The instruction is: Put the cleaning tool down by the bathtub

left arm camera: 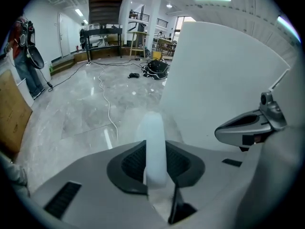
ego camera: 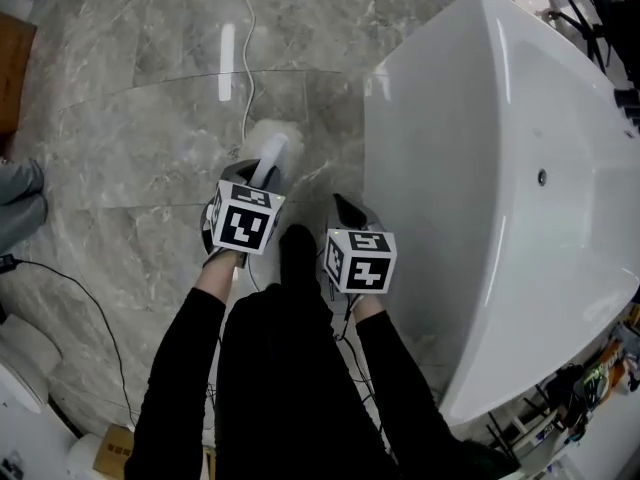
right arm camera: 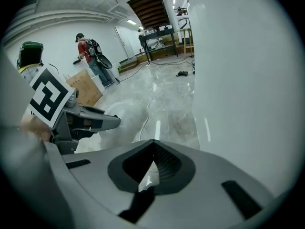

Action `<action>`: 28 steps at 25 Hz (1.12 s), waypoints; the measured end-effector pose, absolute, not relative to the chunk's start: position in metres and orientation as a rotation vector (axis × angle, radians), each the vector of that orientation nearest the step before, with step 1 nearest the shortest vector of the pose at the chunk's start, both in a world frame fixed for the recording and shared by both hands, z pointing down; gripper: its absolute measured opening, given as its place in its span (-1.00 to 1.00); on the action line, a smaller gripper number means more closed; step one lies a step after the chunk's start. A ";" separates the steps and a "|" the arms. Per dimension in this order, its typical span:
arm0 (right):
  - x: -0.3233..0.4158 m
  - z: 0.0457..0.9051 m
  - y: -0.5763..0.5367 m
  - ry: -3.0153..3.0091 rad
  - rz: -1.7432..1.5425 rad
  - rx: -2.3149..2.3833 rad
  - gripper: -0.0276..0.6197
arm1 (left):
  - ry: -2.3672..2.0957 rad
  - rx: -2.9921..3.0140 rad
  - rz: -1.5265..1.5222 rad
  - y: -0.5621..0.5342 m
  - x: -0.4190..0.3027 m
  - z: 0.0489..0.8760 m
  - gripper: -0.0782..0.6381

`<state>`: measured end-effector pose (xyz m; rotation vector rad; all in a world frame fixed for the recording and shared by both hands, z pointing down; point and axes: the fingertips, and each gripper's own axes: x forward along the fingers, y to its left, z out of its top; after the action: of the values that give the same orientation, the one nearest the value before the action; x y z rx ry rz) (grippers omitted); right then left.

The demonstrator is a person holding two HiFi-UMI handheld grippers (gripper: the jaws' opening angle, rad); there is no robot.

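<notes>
Two claws show near the middle of the head view, held out by a person in black sleeves over a grey marble floor (ego camera: 140,128). The left claw (ego camera: 258,178) is clamped on the cleaning tool (ego camera: 271,150). In the left gripper view the tool's pale white handle (left arm camera: 155,140) stands upright between the dark pads, which press on it from both sides. In the head view the handle runs up the frame from the jaws to a soft, whitish head, which is blurred. Whether that head touches the floor cannot be told. The tool lies just to the left of the white bathtub (ego camera: 500,148), which fills the right half of the head view, with a strip of floor between the two. The right claw (ego camera: 350,211) sits nearer the tub. Its jaws are drawn together to a dark point with nothing between them, and only a thin sliver of light shows at the pads in the right gripper view. A thin white cable (ego camera: 248,63) trails across the floor toward the top of the head view. In the upper left of the right gripper view, a person in a red top (right arm camera: 88,49) stands far off beside a brown board (right arm camera: 86,89).
</notes>
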<state>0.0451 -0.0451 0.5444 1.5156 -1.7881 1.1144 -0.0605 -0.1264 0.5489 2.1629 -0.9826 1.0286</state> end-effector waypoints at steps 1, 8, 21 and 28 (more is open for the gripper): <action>0.046 0.555 -0.048 -1.789 1.116 1.515 -0.91 | -0.980 2.169 1.033 -0.130 -0.059 0.559 -0.52; 0.055 0.620 -0.069 -1.776 1.125 1.528 -0.91 | -0.963 2.185 1.062 -0.152 -0.050 0.623 -0.52; 0.075 0.697 -0.095 -1.764 1.134 1.552 -0.91 | -0.924 2.212 1.115 -0.189 -0.023 0.699 -0.52; 0.076 0.730 -0.106 -1.765 1.129 1.553 -0.91 | -0.909 2.221 1.156 -0.200 -0.020 0.731 -0.52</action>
<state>0.0757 -0.1056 0.7304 1.5527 -1.7646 1.1294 -0.0199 -0.2001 0.7313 2.2210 -0.9094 1.1556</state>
